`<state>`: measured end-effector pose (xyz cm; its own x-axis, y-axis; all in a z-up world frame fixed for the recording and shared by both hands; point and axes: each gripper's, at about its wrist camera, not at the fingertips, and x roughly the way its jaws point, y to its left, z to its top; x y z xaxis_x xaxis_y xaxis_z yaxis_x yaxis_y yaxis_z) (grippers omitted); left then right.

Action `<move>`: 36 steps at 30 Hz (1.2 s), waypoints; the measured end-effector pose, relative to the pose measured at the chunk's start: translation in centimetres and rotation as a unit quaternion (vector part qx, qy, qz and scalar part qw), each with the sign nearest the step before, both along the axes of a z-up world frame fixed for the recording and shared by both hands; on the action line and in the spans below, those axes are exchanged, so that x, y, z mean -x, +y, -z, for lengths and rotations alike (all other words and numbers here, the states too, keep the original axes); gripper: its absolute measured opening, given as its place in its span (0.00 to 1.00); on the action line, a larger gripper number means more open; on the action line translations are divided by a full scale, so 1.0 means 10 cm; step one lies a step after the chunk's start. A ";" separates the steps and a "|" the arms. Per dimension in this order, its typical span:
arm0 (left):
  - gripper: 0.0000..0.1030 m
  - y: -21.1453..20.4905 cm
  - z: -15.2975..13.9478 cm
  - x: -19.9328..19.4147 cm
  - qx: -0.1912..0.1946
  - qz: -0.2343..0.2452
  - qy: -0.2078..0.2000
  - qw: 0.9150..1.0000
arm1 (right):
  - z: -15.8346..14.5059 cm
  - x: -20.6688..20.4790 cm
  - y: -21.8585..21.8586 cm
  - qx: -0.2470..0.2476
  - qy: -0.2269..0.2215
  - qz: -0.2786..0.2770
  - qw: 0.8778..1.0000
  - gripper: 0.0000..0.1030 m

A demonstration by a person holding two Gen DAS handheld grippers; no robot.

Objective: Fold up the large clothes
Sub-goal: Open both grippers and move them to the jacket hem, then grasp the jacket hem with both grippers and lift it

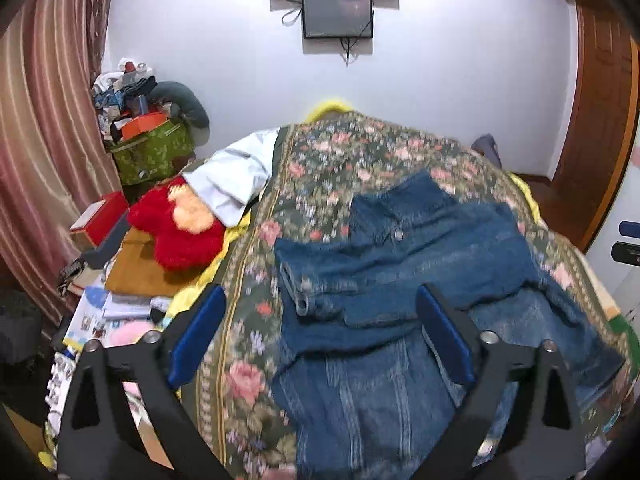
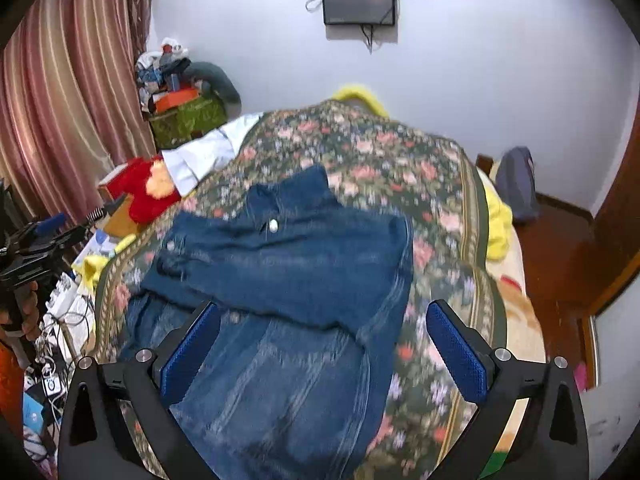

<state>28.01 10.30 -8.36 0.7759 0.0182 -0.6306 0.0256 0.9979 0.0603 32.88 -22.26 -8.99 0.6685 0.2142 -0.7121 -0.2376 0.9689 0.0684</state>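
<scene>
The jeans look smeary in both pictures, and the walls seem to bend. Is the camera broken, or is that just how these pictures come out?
Not broken, most likely. Left wrist view: the jeans and floral bedspread are streaked by motion blur, while the left gripper stays sharp. Right wrist view: same smear on the cloth, the right gripper crisp. In both, the fisheye lens bows the door and curtain and darkens the corners.

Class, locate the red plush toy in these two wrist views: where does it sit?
The red plush toy lies left of the bed in both views, beside the floral bedspread and just below the white garment.
</scene>
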 end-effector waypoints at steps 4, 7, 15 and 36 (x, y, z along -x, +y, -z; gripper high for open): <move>0.96 0.04 0.35 0.19 0.012 -0.005 0.045 0.999 | 0.29 0.18 -0.07 0.005 0.039 0.006 0.999 1.00; 0.96 0.16 0.69 0.30 0.022 -0.018 0.087 0.996 | 0.50 0.28 -0.16 -0.007 0.069 0.014 0.997 1.00; 0.96 0.57 1.55 0.51 0.104 -0.068 0.212 0.969 | 1.05 0.55 -0.30 -0.021 0.149 0.030 0.988 0.99; 0.14 0.44 1.96 0.54 0.202 -0.053 0.256 0.944 | 1.07 0.73 -0.09 -0.065 0.134 -0.017 0.989 0.19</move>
